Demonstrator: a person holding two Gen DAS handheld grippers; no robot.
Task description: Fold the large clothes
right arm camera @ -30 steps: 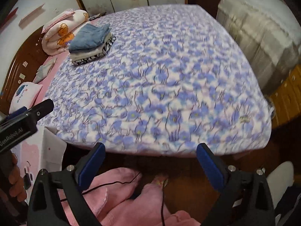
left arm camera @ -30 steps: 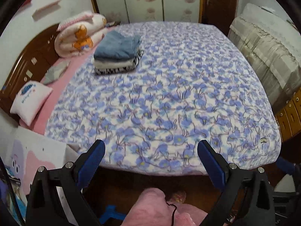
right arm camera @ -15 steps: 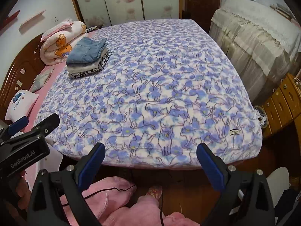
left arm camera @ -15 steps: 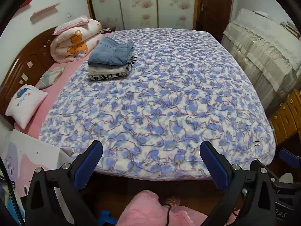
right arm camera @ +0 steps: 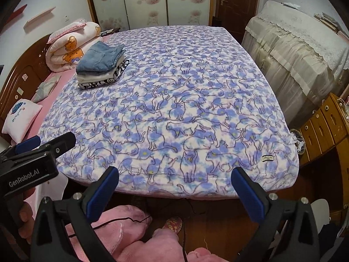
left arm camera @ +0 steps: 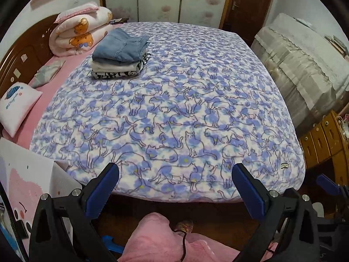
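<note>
A stack of folded clothes, blue denim on top (left arm camera: pixel 121 48) over white and black-and-white pieces, sits at the far left of the bed; it also shows in the right wrist view (right arm camera: pixel 101 62). The bed is covered by a purple cat-print blanket (left arm camera: pixel 174 113) (right arm camera: pixel 174 109). My left gripper (left arm camera: pixel 175 187) is open and empty, held off the bed's near edge. My right gripper (right arm camera: pixel 174 190) is open and empty, also off the near edge. The left gripper's body (right arm camera: pixel 32 166) shows at the left of the right wrist view.
A rolled bear-print quilt (left arm camera: pixel 78 32) and a small white pillow (left arm camera: pixel 16 107) lie by the wooden headboard at left. A cloth-covered cabinet (left arm camera: pixel 305 69) and wooden drawers (left arm camera: pixel 322 137) stand at right. Pink-clad legs (right arm camera: pixel 130 235) are below the grippers.
Both cameras have tilted up and pulled back a little, so more of the room's far wall shows. Both grippers stay open and empty.
</note>
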